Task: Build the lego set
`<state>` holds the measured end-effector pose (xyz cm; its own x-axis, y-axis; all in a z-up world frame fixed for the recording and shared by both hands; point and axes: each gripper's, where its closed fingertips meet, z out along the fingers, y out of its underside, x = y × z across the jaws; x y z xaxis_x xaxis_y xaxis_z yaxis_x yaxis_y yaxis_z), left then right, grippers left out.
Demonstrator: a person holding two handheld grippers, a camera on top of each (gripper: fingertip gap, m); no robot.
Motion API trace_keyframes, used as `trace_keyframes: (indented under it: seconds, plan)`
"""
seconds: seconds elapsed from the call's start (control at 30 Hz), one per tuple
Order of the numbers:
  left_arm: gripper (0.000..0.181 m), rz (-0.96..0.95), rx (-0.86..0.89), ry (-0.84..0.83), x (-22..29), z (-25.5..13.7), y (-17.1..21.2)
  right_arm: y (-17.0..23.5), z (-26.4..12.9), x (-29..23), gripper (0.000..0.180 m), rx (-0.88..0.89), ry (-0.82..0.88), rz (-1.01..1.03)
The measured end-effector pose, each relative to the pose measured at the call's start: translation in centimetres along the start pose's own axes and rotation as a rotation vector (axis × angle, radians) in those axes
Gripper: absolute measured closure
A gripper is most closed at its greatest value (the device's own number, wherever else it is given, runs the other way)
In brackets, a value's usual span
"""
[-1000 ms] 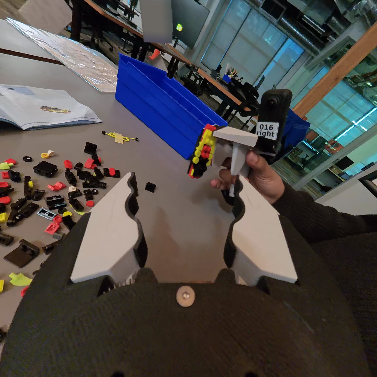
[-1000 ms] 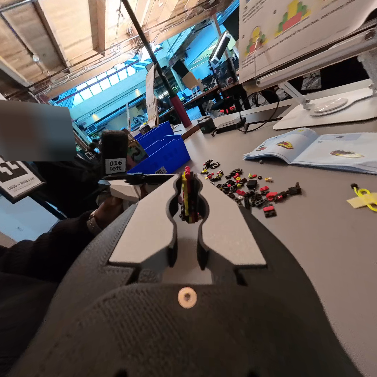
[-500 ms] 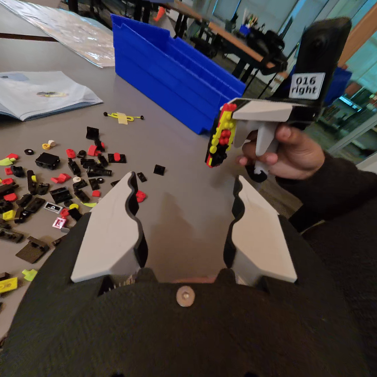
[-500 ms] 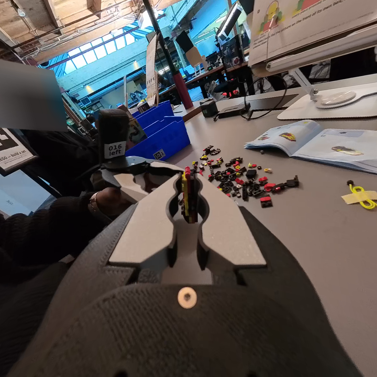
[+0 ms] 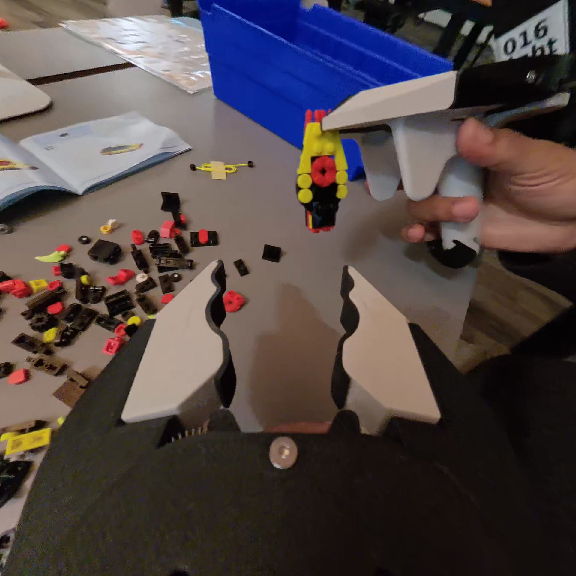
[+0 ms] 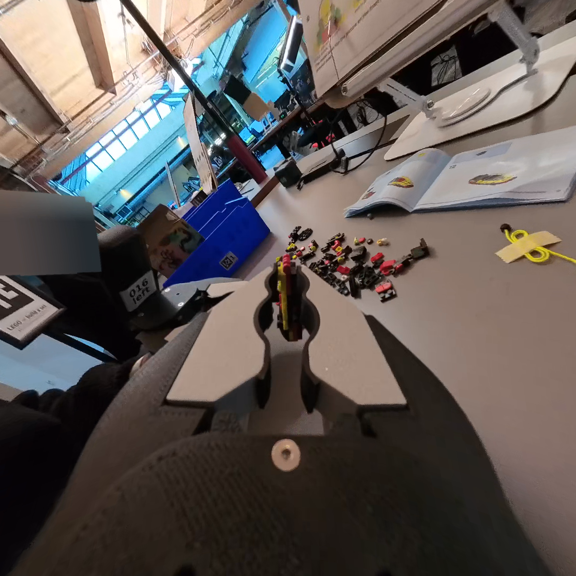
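1. Since a second ago the right hand-held gripper [image 5: 324, 123] has swung closer to the left camera and turned, so the lego model [image 5: 321, 184] it carries now shows its studded face instead of its edge.
2. Left wrist view: the left hand-held gripper [image 5: 282, 271] is released, its two grey fingers [image 5: 184, 336] spread wide with nothing between them, held over the grey bench [image 5: 280, 218].
3. Same view: the yellow, red and black model hangs in the air from the right gripper's tips, above the bench and in front of the blue bin [image 5: 280, 71]. A hand [image 5: 514, 199] grips the pale handle.
4. Same view: loose lego pieces [image 5: 103, 296] lie scattered on the bench to the left, one red piece [image 5: 233, 300] just beside the left finger. An open instruction booklet [image 5: 90, 156] and a taped yellow cord [image 5: 219, 167] lie farther back.
5. Right wrist view: the right hand-held gripper [image 6: 286, 274] is clenched on the model [image 6: 287, 299], which sits edge-on between its fingers.
6. Same view: the loose pieces [image 6: 352, 268] lie on the bench beyond, the booklet [image 6: 467, 184] behind them, the cord [image 6: 530, 247] to the right.
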<state>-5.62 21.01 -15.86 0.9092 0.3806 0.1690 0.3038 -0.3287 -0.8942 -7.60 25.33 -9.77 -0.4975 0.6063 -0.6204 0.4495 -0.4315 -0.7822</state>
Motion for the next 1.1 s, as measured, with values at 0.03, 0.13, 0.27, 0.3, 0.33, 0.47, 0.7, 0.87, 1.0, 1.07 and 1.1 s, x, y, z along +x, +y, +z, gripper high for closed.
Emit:
trace_keyframes:
  seconds: [0.03,0.13,0.27,0.3,0.33,0.47,0.7,0.87,1.0,1.07,1.1]
  plan:
    - [0.105,0.007,-0.015,0.003,0.1,0.1,0.1,0.1,0.4,-0.1,0.171,-0.006,-0.002,-0.011]
    - [0.103,0.003,-0.001,-0.050,-0.6,-0.5,0.0,0.8,1.7,-0.5,0.171,-0.041,-0.030,-0.019]
    - [0.104,-0.086,0.043,-0.068,-1.3,-2.0,-0.3,3.2,3.6,-1.5,0.170,-0.153,-0.059,-0.083]
    - [0.103,-0.110,0.052,-0.060,-1.3,-2.2,-0.3,3.7,3.9,-1.9,0.170,-0.176,-0.064,-0.115]
    - [0.103,-0.129,0.062,-0.055,-1.3,-2.4,-0.3,4.2,4.2,-2.3,0.170,-0.194,-0.071,-0.145]
    - [0.103,-0.140,0.093,-0.066,-1.4,-3.0,-0.5,5.4,4.4,-4.0,0.170,-0.242,-0.105,-0.267]
    - [0.105,-0.110,0.055,-0.106,-1.2,-1.2,-1.1,4.1,3.6,-1.5,0.171,-0.257,0.040,-0.478]
    - [0.104,-0.090,0.036,-0.055,0.0,0.9,-1.3,1.7,1.7,-2.0,0.170,-0.130,-0.034,-0.360]
    - [0.103,-0.054,0.022,-0.011,0.8,2.3,-1.3,1.1,0.4,-0.5,0.170,-0.103,0.033,-0.349]
    - [0.103,-0.044,0.017,0.011,1.0,2.8,-1.2,1.6,-0.2,-0.2,0.170,-0.114,0.054,-0.335]
    - [0.103,-0.043,0.018,0.028,1.2,3.1,-1.3,1.8,-0.6,-0.1,0.170,-0.116,0.066,-0.334]
